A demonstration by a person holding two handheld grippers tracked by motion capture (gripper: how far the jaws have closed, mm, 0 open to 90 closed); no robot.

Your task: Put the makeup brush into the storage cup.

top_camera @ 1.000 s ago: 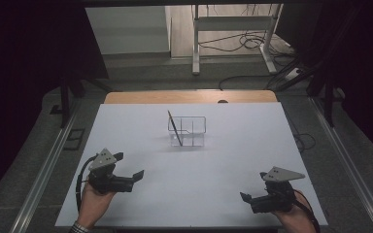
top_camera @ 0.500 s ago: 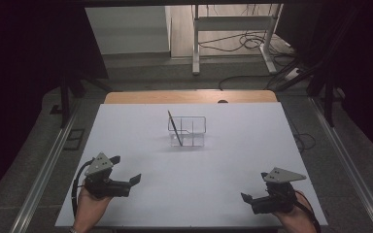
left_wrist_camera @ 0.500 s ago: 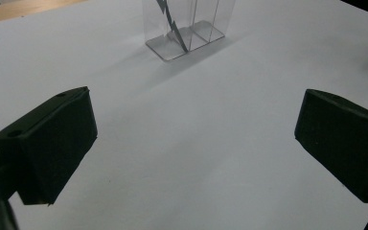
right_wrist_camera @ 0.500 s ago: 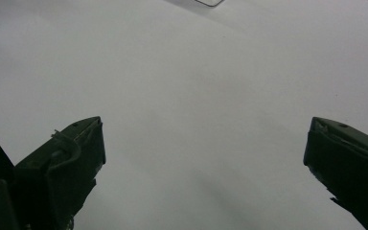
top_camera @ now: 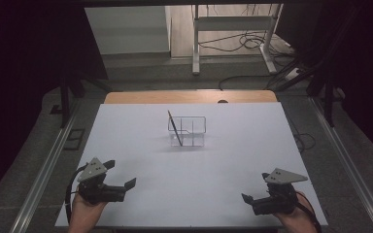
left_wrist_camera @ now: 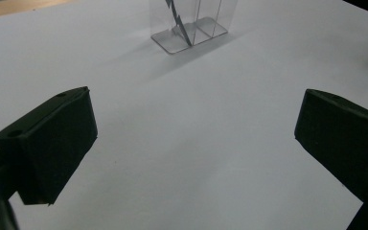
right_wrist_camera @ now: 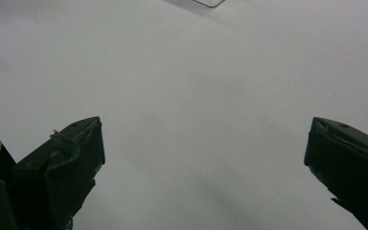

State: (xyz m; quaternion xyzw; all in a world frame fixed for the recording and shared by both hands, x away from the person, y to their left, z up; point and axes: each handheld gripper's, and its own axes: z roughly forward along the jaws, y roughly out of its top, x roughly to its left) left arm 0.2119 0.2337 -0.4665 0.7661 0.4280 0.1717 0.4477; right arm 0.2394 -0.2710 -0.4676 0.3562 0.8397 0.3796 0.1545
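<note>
A clear plastic box (top_camera: 188, 131) with compartments stands in the middle of the white table (top_camera: 233, 155). A thin dark stick (top_camera: 175, 127) leans in its left compartment, tilted to the left. My left gripper (top_camera: 120, 174) is near the front left edge, open and holding nothing. In the left gripper view the open gripper (left_wrist_camera: 191, 124) faces the box (left_wrist_camera: 206, 26) and the stick (left_wrist_camera: 178, 21) far ahead. My right gripper (top_camera: 255, 188) is near the front right edge, open; in the right gripper view the gripper (right_wrist_camera: 203, 143) has bare table between its jaws and a box corner (right_wrist_camera: 210, 2) shows at the top.
A wooden strip (top_camera: 189, 96) borders the table's far edge. Metal rails (top_camera: 43, 170) run along both sides. A white metal frame (top_camera: 233, 29) and cables lie on the floor beyond. Wide bare table surface lies between both grippers and the box.
My left gripper has drifted slightly back toward the near edge and to the left. The right gripper, box and stick have stayed put.
</note>
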